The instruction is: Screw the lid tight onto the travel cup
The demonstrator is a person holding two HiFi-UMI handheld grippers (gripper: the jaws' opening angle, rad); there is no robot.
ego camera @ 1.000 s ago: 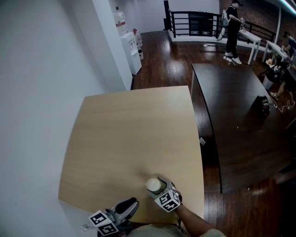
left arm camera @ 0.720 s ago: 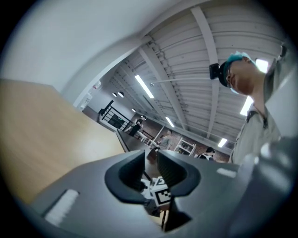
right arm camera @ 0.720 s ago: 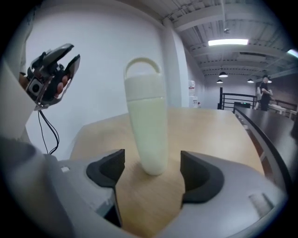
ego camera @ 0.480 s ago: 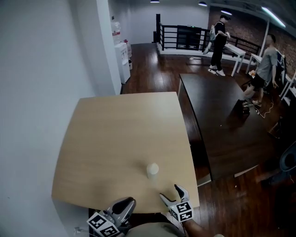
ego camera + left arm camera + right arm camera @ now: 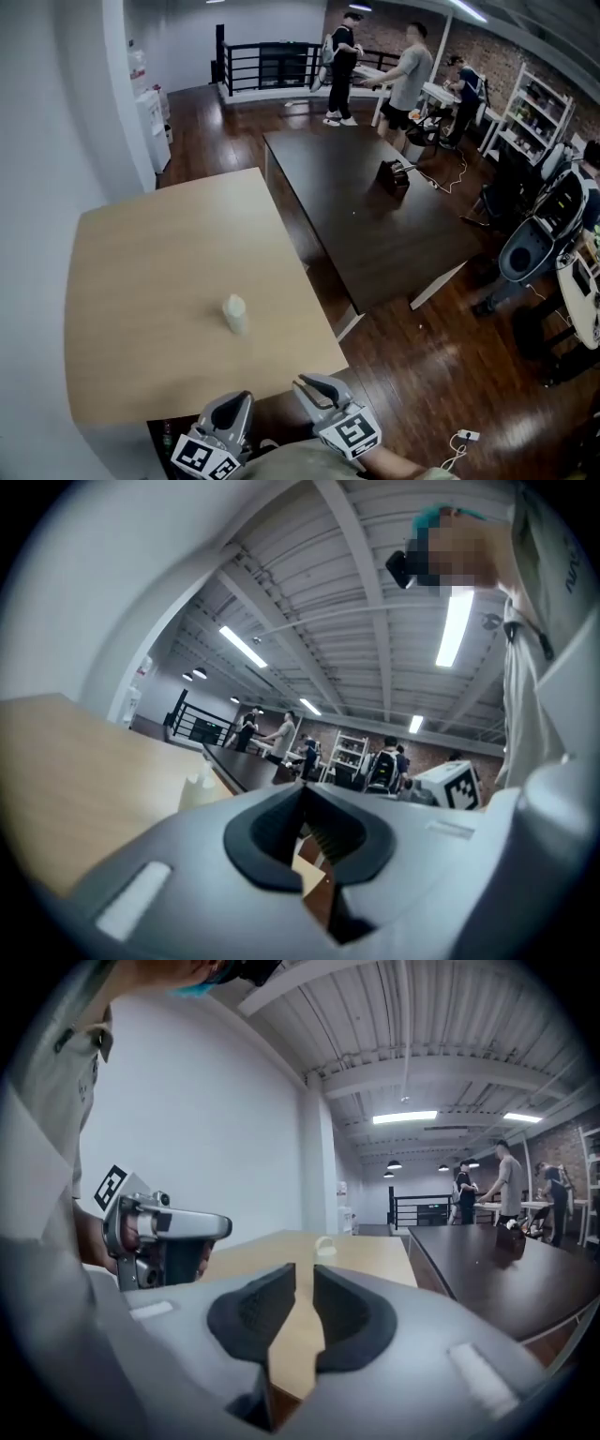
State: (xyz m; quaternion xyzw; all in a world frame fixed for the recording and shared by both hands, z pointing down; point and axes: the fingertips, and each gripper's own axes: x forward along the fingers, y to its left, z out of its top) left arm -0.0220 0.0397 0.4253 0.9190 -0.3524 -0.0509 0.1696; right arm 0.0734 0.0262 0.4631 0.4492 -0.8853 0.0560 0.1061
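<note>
"How many cups?"

"One cup point(image 5: 234, 313), on the light table point(image 5: 141, 281)."

"And tables?"

"Two near ones: the light table and a dark table point(image 5: 375, 225) beside it, which bears one box point(image 5: 394, 176)."

"Any people?"

"Three people point(image 5: 410, 70) stand at the far end. More may be at the right edge, but that part is too small to tell."

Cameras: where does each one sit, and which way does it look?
Head view: on the person's head, looking down at the travel cup; left gripper, right gripper below.
Left gripper view: along its shut, empty jaws, across the table.
Right gripper view: along its empty jaws, just been closing; left gripper beside.
All show the travel cup.
</note>
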